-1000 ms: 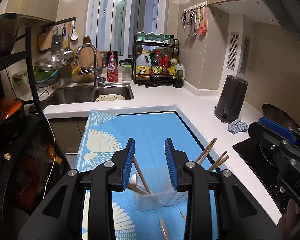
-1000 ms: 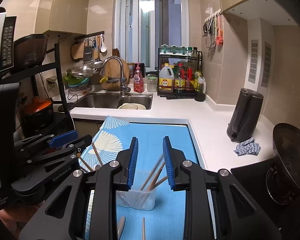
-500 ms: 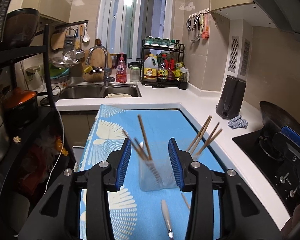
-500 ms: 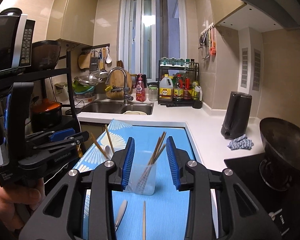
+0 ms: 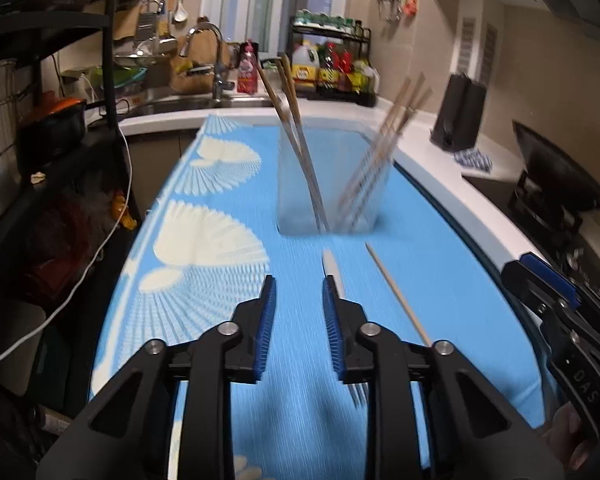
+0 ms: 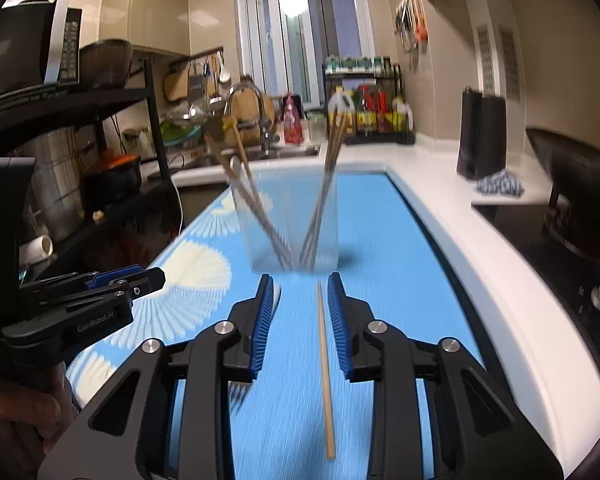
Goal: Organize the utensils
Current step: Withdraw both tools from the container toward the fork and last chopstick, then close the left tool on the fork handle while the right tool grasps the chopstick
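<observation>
Lying loose: chopstick flat on blue mat, running lengthwise between the blue pads of right gripper, untouched; fork beside it, white handle just past the right pad of left gripper
Holder: clear cup upright on mat just ahead of both tools; chopsticks inside lean left and right
Left gripper: jaws just been narrowing; parted, nothing between
Right gripper: jaws just been narrowing; parted, gripping nothing
Writing: "GenRobot.AI" on left tool; "DAS" on right tool
Surroundings: sink, condiment rack, dark kettle, wok
</observation>
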The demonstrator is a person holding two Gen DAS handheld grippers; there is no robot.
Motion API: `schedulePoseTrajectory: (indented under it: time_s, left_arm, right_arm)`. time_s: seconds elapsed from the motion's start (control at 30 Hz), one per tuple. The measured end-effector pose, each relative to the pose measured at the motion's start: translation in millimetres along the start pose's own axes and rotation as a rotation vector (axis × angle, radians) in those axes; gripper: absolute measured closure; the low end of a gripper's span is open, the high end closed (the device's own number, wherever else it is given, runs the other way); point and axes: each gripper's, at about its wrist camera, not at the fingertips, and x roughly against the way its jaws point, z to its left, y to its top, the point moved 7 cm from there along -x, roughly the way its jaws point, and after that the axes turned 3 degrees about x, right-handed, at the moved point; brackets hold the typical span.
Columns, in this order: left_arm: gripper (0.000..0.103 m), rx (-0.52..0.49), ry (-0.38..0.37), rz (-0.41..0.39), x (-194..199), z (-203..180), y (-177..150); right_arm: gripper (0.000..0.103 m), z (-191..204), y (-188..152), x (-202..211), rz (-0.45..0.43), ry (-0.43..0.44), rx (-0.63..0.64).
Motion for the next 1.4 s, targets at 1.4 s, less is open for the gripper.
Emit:
schedulePoseTrajectory:
  time_s: [1.4]
  left_arm:
    - [0.071, 0.053, -0.072, 0.018, -44.6, -41.2, -96.8]
  right_arm:
    - [0.096, -18.5, -107.6, -42.1, 0.203, -0.013, -0.060]
